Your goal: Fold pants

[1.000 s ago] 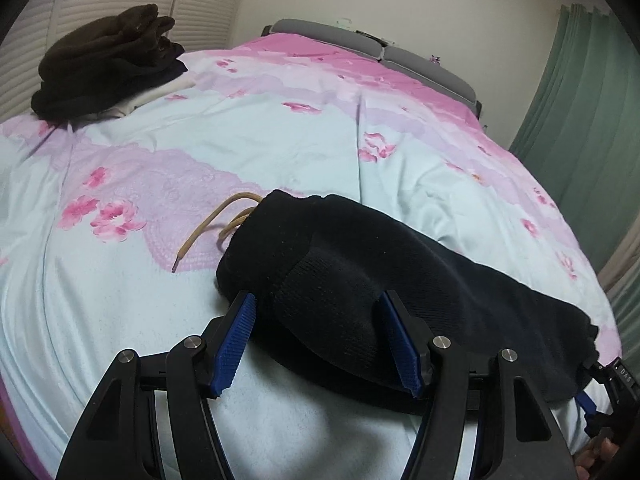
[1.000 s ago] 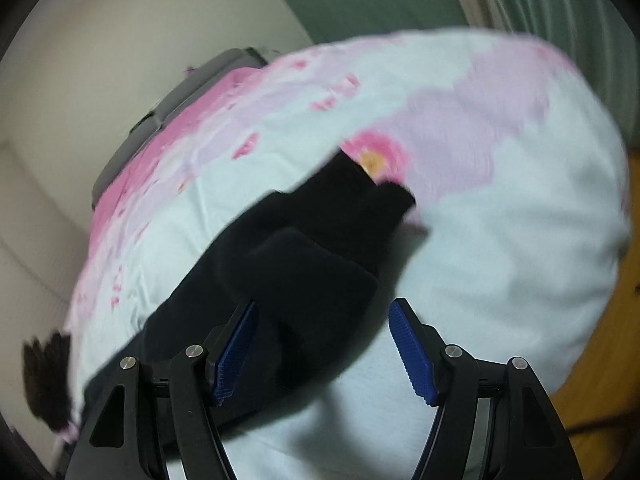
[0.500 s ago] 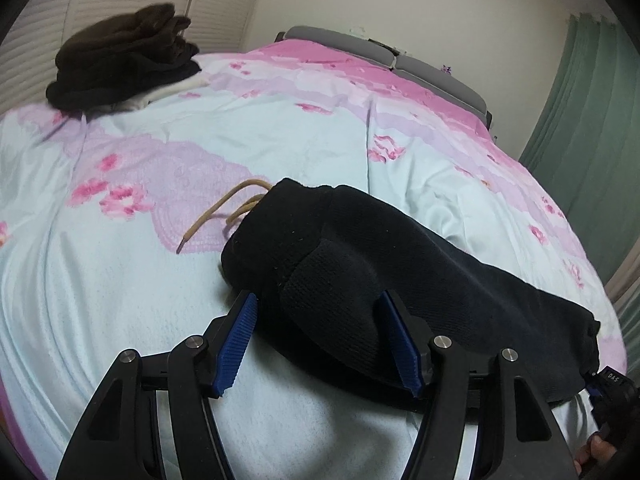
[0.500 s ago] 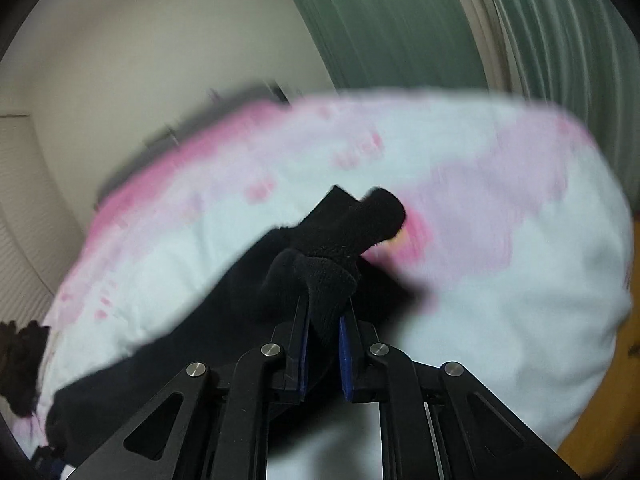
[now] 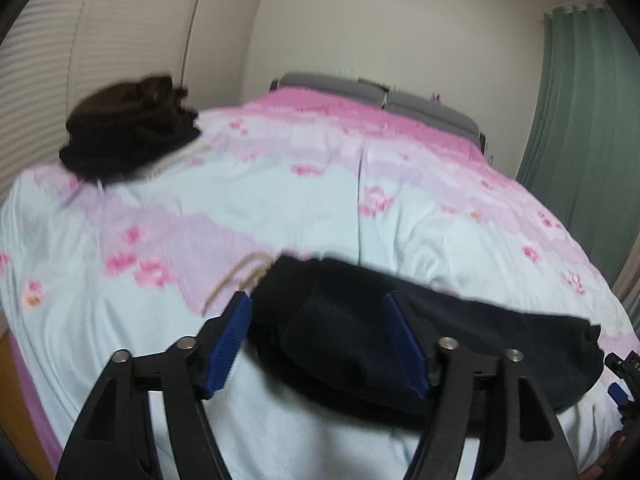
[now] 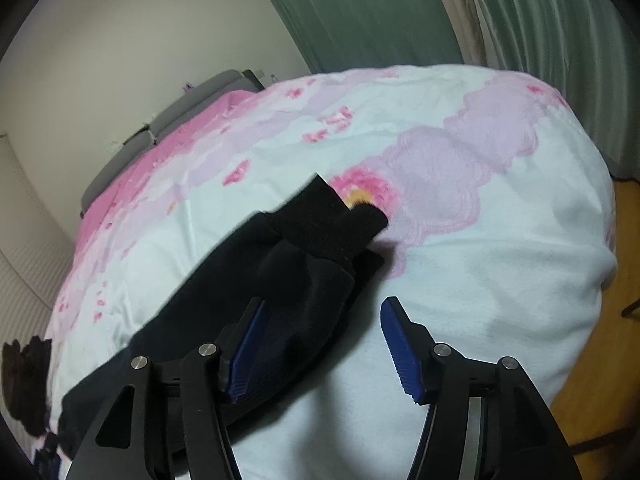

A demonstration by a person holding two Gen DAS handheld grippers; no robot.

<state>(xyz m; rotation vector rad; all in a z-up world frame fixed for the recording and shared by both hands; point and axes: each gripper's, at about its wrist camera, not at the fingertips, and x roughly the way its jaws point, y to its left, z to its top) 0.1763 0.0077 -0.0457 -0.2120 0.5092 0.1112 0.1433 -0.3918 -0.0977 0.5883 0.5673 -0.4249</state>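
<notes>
The black pants (image 5: 400, 332) lie folded lengthwise across the near part of the bed, waist end with tan drawstring (image 5: 236, 280) to the left. My left gripper (image 5: 320, 344) is open, jaws spread either side of the waist end, just above it. In the right wrist view the pants' cuff end (image 6: 304, 248) lies on the duvet. My right gripper (image 6: 324, 344) is open and empty, its left finger over the black cloth, its right finger over bare duvet.
The bed has a pale blue and pink floral duvet (image 5: 280, 200) and a grey headboard (image 5: 384, 96). A pile of dark clothes (image 5: 128, 128) sits at the far left. Green curtains (image 5: 580, 120) hang at right. Wooden floor (image 6: 600, 320) shows beside the bed.
My right gripper, shut on the pants cuff half a second ago, has let go and opened. The left gripper has drawn back and tilted up, still open.
</notes>
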